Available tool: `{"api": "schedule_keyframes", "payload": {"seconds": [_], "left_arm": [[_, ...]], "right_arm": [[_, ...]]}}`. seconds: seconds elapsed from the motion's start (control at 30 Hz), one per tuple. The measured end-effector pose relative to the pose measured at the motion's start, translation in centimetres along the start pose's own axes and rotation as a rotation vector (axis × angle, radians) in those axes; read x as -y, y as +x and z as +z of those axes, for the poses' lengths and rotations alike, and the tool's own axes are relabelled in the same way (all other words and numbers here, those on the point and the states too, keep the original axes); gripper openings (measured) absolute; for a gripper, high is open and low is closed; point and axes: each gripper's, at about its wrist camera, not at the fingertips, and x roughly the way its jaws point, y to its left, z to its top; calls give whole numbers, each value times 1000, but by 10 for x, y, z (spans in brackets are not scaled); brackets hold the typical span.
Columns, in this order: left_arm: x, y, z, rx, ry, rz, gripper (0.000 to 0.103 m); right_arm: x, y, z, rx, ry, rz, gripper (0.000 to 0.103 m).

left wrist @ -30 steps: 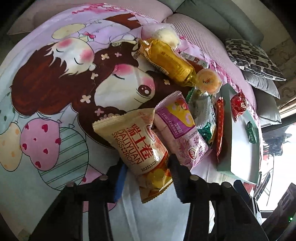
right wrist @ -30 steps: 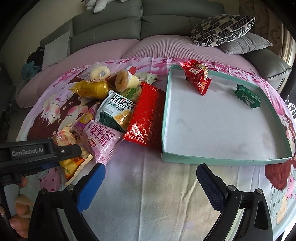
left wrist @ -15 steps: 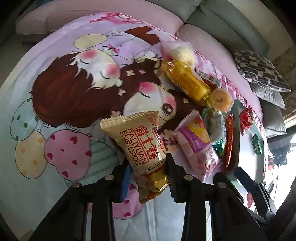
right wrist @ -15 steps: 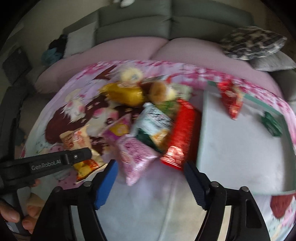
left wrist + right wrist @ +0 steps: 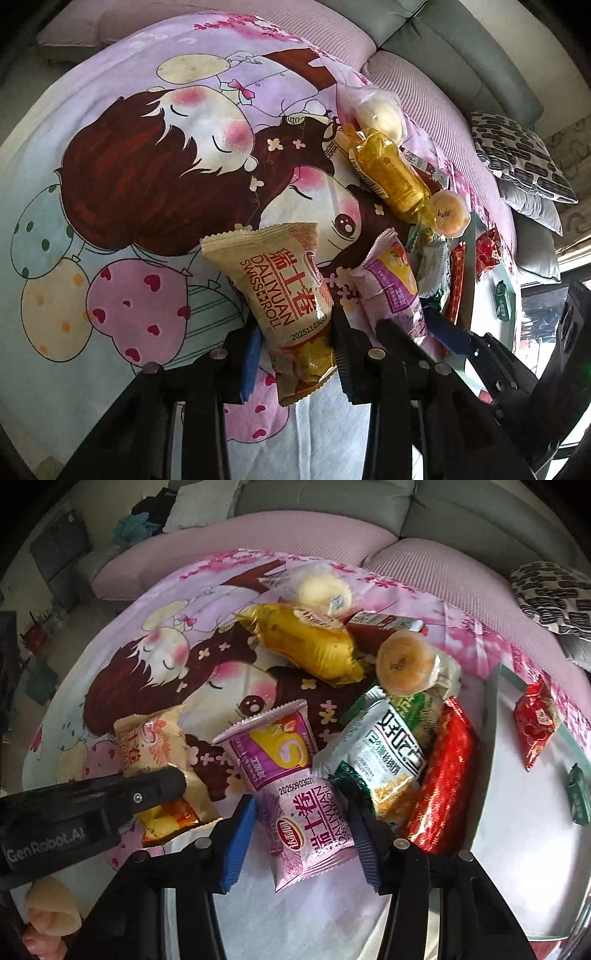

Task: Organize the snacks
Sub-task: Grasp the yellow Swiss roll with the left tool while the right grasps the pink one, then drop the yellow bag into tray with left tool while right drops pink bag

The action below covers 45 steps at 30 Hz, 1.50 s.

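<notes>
Gripping the tan Swiss roll pack [image 5: 291,306] left of the tray [image 5: 491,760], left gripper [image 5: 295,354] fingers pinch it; right gripper [image 5: 299,834] fingers straddle the purple pack [image 5: 295,794], wide — squeeze next, probably.

Left gripper [image 5: 295,347]: jaws closed in, pads pressing both sides of a tan packet. Right gripper [image 5: 301,843]: jaws parted, straddling a pink packet, small gaps each side; contact unclear. Bare fingers [image 5: 48,914] of left hand visible under its handle.
</notes>
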Motion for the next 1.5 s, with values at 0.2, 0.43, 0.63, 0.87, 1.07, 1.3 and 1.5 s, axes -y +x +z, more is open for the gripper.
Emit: {"api": "schedule_keyframes", "payload": {"seconds": [0.2,0.43,0.63,0.87,1.07,1.3,1.5], "left_arm": [[-4,3,0,-15,-16,-9,38],[-8,6,1,-27,-30,-14,41],[-8,7,2,-28,-35,-17,40],[-2,4,2,-12,-13,-12,36],[8,-9,0,38,17,3,35],[17,-26,-3,97,46,-5,35],[43,-30,0,106,99,-23,35]], "right_arm": [[-2,8,1,-20,-10,-24,53],[-1,19,9,-46,-7,-24,53],[3,23,9,-38,44,-14,50],[4,11,1,1,82,-16,41],[2,-18,-8,85,114,19,41],[9,-52,-10,177,141,43,41],[24,-69,-10,213,182,27,41]]}}
